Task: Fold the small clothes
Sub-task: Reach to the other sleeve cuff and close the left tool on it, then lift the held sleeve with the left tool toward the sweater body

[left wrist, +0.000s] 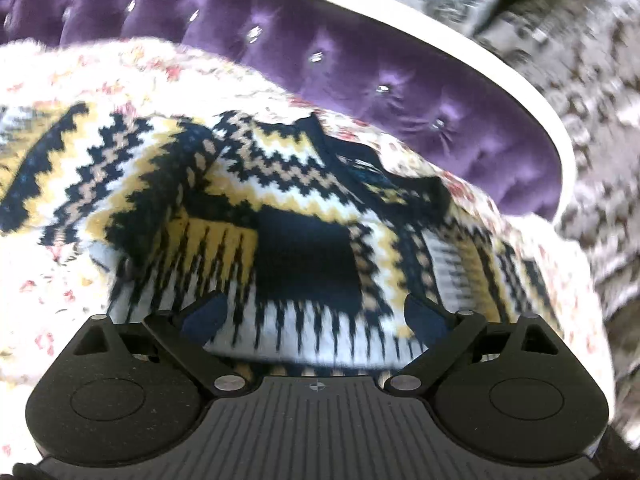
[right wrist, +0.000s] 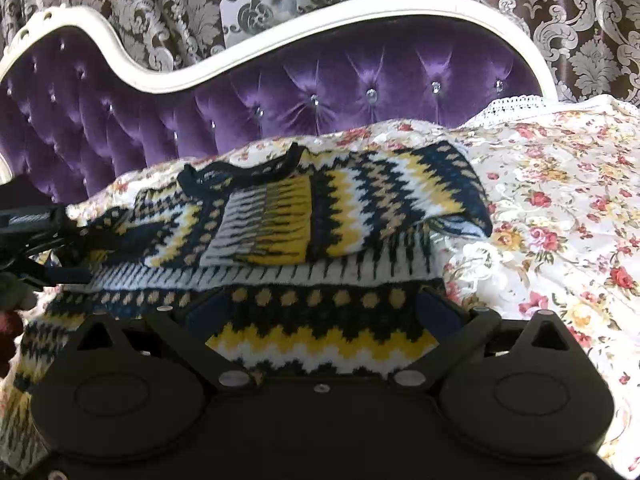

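A small knitted sweater in navy, yellow and white zigzags lies on a floral bedspread. Its sleeves are folded over the body. My left gripper is open, its blue-padded fingers spread wide over the sweater's hem edge. The sweater also shows in the right wrist view, with the neckline at the far left. My right gripper is open, its fingers wide apart with the sweater's lower part lying between them. The left gripper shows at the left edge of the right wrist view.
A purple tufted headboard with a white frame stands behind the bed. Damask curtains hang beyond it. The floral bedspread stretches to the right of the sweater.
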Available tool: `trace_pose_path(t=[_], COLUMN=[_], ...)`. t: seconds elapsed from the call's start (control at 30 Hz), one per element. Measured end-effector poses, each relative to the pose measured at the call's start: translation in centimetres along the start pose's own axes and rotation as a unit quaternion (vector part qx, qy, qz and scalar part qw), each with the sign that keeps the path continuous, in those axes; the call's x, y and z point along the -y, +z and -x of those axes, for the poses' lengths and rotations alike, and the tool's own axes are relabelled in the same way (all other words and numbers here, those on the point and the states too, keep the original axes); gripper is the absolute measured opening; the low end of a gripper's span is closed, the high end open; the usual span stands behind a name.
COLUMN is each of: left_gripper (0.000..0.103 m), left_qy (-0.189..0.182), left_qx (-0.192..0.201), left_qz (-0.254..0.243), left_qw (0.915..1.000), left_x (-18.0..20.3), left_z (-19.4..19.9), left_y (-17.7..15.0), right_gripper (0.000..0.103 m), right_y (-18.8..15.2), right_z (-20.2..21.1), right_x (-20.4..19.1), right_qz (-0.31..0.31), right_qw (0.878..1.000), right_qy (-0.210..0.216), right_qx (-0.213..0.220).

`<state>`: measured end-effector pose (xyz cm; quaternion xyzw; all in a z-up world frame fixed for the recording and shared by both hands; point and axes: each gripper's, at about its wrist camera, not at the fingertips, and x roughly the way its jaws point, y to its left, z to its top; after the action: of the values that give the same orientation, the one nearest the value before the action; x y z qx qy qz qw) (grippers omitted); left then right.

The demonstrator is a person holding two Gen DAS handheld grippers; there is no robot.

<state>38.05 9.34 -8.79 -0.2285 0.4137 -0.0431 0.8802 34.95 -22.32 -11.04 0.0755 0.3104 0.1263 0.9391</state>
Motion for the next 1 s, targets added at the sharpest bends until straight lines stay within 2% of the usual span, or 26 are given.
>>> trace_pose_path(t=[0.1, 0.17, 0.2, 0.27, 0.3, 0.33, 0.37, 0.4, 0.47, 0.7, 0.87, 1.0], left_gripper=[0.093, 0.086, 0.08, 0.056, 0.053, 0.041, 0.022, 0.016, 0.009, 0.009, 0.008, 0.009], left_qy=[-0.008, -0.007, -0.008, -0.008, -0.004, -0.001, 0.002, 0.004, 0.0, 0.024, 0.06, 0.08], left_qx=[0.008, 0.009, 0.014, 0.013, 0.014, 0.019, 0.023, 0.023, 0.034, 0.104, 0.142, 0.114], left_qz=[0.015, 0.018, 0.022, 0.028, 0.03, 0.029, 0.029, 0.03, 0.026, -0.053, -0.074, -0.06], left_qw=[0.9998, 0.9998, 0.9996, 0.9995, 0.9994, 0.9994, 0.9993, 0.9993, 0.9991, 0.9929, 0.9853, 0.9884], left_x=[-0.1, 0.1, 0.1, 0.1, 0.1, 0.2, 0.2, 0.3, 0.5, 2.8, 2.2, 0.3], left_z=[-0.7, -1.1, -1.2, -1.6, -1.6, -1.6, -1.6, -1.9, -1.7, 1.8, 3.8, 2.8], left_y=[0.8, 1.2, 1.3, 1.4, 1.5, 1.5, 1.4, 1.4, 1.3, 2.5, 4.7, 5.4], right_gripper=[0.101, 0.101, 0.101, 0.101, 0.101, 0.101, 0.101, 0.101, 0.101, 0.101, 0.101, 0.101], right_y=[0.2, 0.2, 0.3, 0.3, 0.2, 0.2, 0.1, 0.0, -0.1, -0.4, -0.4, -0.5], right_z=[0.3, 0.3, 0.2, 0.2, 0.2, 0.1, 0.1, 0.1, -0.1, -0.3, -0.4, -0.7], right_x=[0.2, 0.4, 0.4, 0.4, 0.3, 0.2, 0.1, 0.0, -0.1, -0.3, -0.2, -0.1], right_qz=[-0.002, -0.007, -0.008, -0.008, -0.007, -0.005, -0.003, -0.002, -0.001, 0.001, -0.001, -0.005], right_qw=[1.0, 1.0, 1.0, 1.0, 1.0, 1.0, 1.0, 1.0, 1.0, 1.0, 1.0, 1.0], right_qy=[0.0, 0.001, 0.002, 0.003, 0.004, 0.005, 0.006, 0.007, 0.009, 0.011, 0.012, 0.013], right_qx=[0.005, 0.006, 0.006, 0.005, 0.005, 0.003, 0.002, 0.0, -0.003, -0.01, -0.013, -0.024])
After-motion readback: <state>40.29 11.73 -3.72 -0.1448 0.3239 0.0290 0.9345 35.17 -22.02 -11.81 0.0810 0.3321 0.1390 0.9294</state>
